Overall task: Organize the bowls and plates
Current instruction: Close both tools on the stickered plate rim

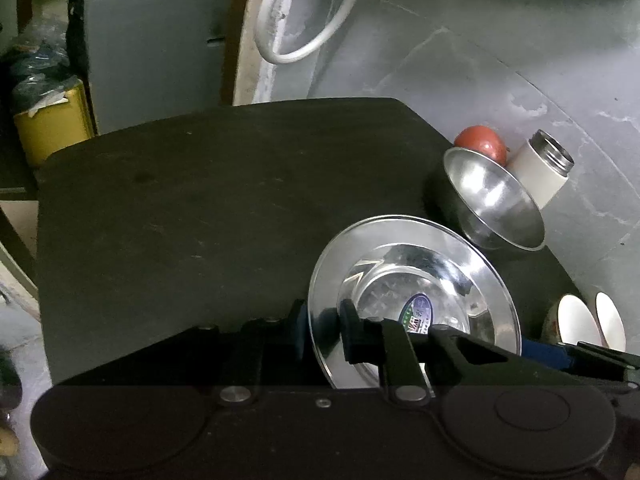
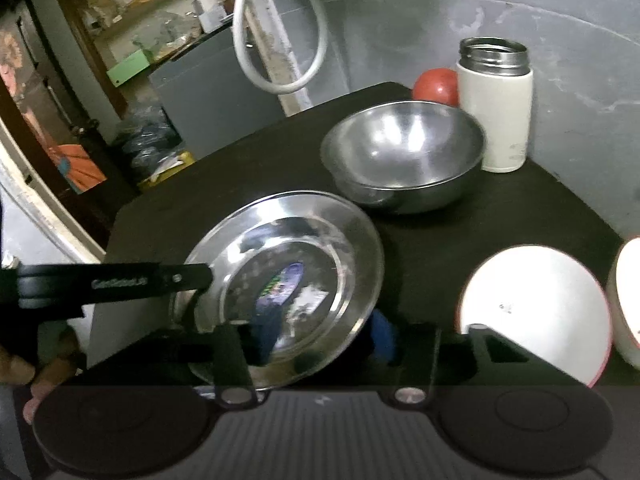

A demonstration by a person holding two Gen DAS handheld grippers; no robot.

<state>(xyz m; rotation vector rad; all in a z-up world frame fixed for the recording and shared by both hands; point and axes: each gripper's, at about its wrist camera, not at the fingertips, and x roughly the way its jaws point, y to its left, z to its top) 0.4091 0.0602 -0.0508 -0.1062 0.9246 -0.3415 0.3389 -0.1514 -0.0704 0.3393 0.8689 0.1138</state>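
Bench (image 1: 180, 208) left half lay bare; far-right corner crowded. Left gripper (image 1: 324, 332) jaws were clamped on near-left rim of steel plate (image 1: 416, 280). Right gripper (image 2: 316, 344) jaws stood apart, straddling plate's near rim; contact unclear. Steel bowl (image 2: 404, 156) sat just beyond plate, flask (image 2: 496, 108) and red ball (image 2: 436, 86) behind it. White bowls (image 2: 536, 312) at near right. Grey wall (image 2: 520, 16) behind.

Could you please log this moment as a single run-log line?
left gripper: shut on steel plate rim | right gripper: open, near plate | steel bowl: behind plate, empty | white bowls: right
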